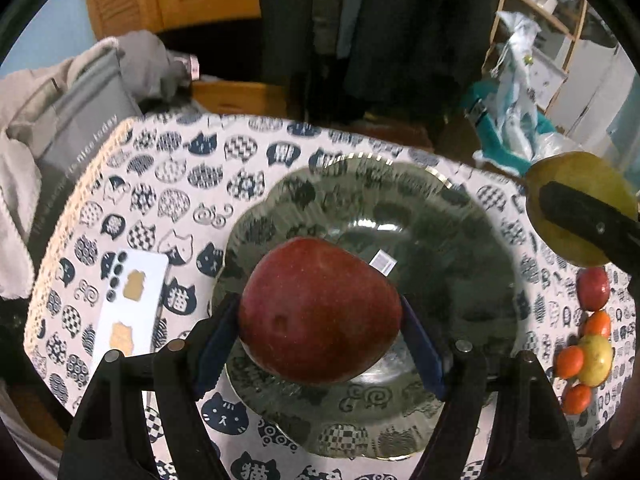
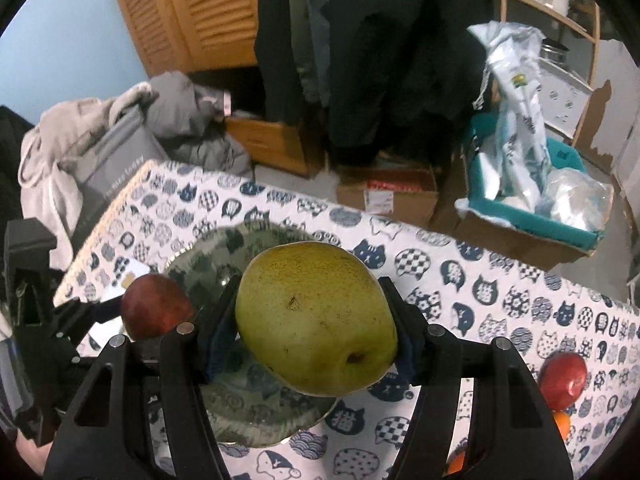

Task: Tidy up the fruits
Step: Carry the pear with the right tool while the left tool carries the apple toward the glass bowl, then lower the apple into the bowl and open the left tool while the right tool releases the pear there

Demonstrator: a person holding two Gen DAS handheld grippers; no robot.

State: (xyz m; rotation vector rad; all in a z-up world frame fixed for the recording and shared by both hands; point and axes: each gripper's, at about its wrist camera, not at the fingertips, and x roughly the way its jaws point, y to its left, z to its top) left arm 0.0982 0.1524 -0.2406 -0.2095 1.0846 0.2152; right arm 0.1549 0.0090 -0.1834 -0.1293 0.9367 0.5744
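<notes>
Across the cat-print cloth that covers the surface (image 1: 192,184), the biggest thing in play is the scalloped glass plate (image 1: 460,216), lying flat on the cloth with a small barcode sticker showing through its middle. Nothing sits on it yet, and both fruits hang above it!

Next in size, the green pear (image 2: 316,320): the right gripper (image 2: 310,328) has its jaws pinching the pear from both sides, blue pads tight against the skin, and it's held in the air over the plate's near edge in the right wrist view. From the left wrist view that same pear shows at the far right, a black finger lying across it.

Then the red apple (image 1: 320,312), clamped in the left gripper (image 1: 320,328), jaws squeezing it on either flank, hovering above the plate's near-left part. In the right wrist view it peeks in at the left, above the plate's left rim.

Smaller now: a white phone (image 1: 132,304) lies face down on the cloth to the left of the plate, well apart from the fruit.

Over on the right of the cloth, the waiting fruit cluster (image 1: 588,344): a small red apple at the top, a yellow-green fruit below it, and little orange tangerines packed close around, all near one another and off the plate.
</notes>
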